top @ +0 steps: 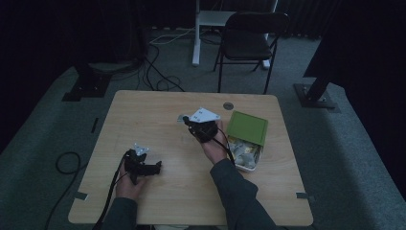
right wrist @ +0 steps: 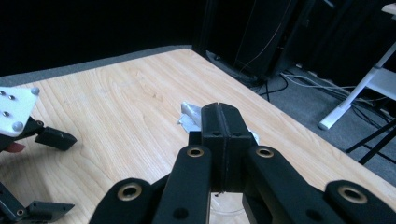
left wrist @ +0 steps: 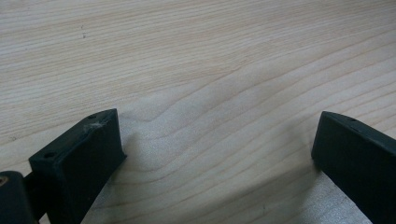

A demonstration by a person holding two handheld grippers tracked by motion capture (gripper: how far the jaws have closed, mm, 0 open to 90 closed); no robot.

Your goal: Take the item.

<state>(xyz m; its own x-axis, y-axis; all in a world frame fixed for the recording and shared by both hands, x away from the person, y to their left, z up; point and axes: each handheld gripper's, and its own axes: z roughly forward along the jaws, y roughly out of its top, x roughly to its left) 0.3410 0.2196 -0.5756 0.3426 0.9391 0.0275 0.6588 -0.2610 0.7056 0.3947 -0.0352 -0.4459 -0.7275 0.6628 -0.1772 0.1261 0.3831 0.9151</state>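
Observation:
My right gripper (top: 189, 120) is over the middle of the wooden table (top: 143, 115), with its grey plate on top. Its jaws (right wrist: 222, 112) are pressed together, and a small silvery packet (right wrist: 189, 115) sticks out on both sides of their tips, apparently pinched. From above, the packet (top: 182, 117) shows at the gripper's tip. My left gripper (top: 156, 167) rests low near the table's front left. Its jaws (left wrist: 215, 149) stand wide apart with only bare wood between them.
A white box (top: 245, 160) with a raised green lid (top: 247, 127) sits right of my right hand and holds several packets. A round grommet (top: 228, 105) is set in the table's far side. A black chair (top: 249, 40) and floor cables lie beyond.

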